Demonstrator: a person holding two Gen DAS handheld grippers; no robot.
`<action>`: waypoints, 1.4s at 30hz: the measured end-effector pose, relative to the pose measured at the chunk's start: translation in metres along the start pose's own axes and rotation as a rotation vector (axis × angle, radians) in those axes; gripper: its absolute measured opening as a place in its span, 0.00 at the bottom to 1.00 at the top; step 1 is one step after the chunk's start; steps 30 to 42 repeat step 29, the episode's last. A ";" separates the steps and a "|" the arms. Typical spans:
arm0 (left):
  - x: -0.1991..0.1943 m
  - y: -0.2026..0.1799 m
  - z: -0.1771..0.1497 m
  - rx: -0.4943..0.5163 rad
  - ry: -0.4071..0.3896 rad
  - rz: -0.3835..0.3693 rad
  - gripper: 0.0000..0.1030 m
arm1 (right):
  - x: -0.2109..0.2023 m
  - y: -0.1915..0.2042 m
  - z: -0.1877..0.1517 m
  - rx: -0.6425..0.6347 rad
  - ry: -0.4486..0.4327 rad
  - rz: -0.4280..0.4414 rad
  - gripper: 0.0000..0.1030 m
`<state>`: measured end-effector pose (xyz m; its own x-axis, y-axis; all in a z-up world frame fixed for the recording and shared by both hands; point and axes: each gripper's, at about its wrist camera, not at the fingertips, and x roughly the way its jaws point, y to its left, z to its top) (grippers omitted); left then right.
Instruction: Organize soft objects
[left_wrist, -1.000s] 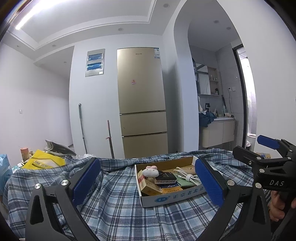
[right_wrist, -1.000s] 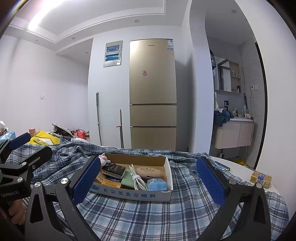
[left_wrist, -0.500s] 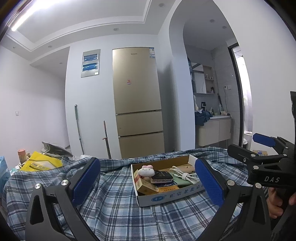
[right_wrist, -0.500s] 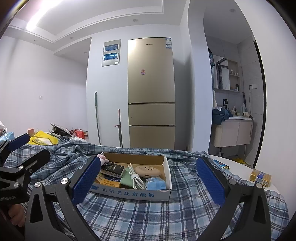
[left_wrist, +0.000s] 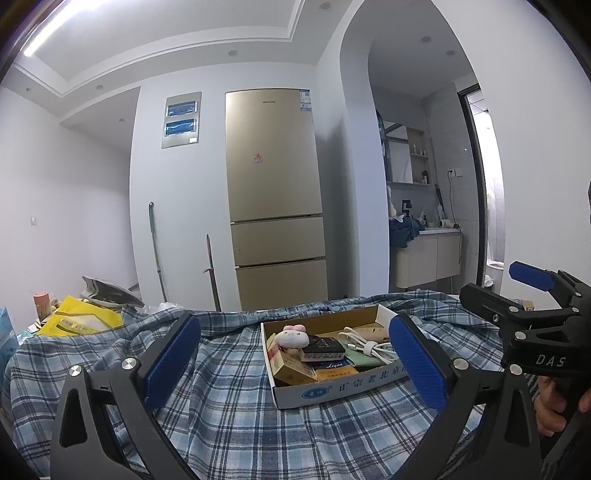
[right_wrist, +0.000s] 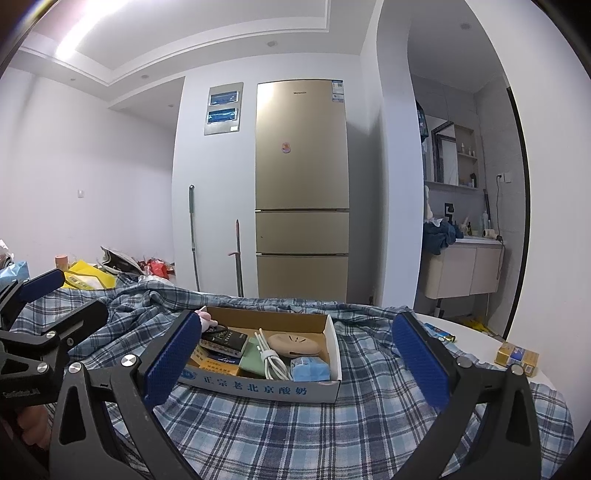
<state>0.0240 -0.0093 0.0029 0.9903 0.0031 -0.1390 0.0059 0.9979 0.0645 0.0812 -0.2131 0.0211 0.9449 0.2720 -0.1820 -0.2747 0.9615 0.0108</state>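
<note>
While both jaws gape, plush toy lies ahead, boxed.

Open cardboard box resting flat on blue plaid cloth, crumpled at far edge. Contains pink-eared white plush, folded green cloth, blue face mask.

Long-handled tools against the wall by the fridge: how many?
2. A grey-handled mop leans on the wall left of the fridge; a shorter reddish-brown stick stands between them. Their lower ends are hidden behind the plaid cloth.
</note>
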 end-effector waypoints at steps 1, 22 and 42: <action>0.000 0.000 -0.001 -0.001 0.001 -0.001 1.00 | 0.000 0.000 0.000 -0.002 0.001 0.003 1.00; 0.001 0.000 0.000 -0.002 0.004 -0.001 1.00 | 0.004 -0.004 -0.001 0.014 0.018 0.002 1.00; 0.001 0.000 0.000 -0.003 0.005 -0.001 1.00 | 0.004 -0.003 -0.001 0.012 0.019 0.002 1.00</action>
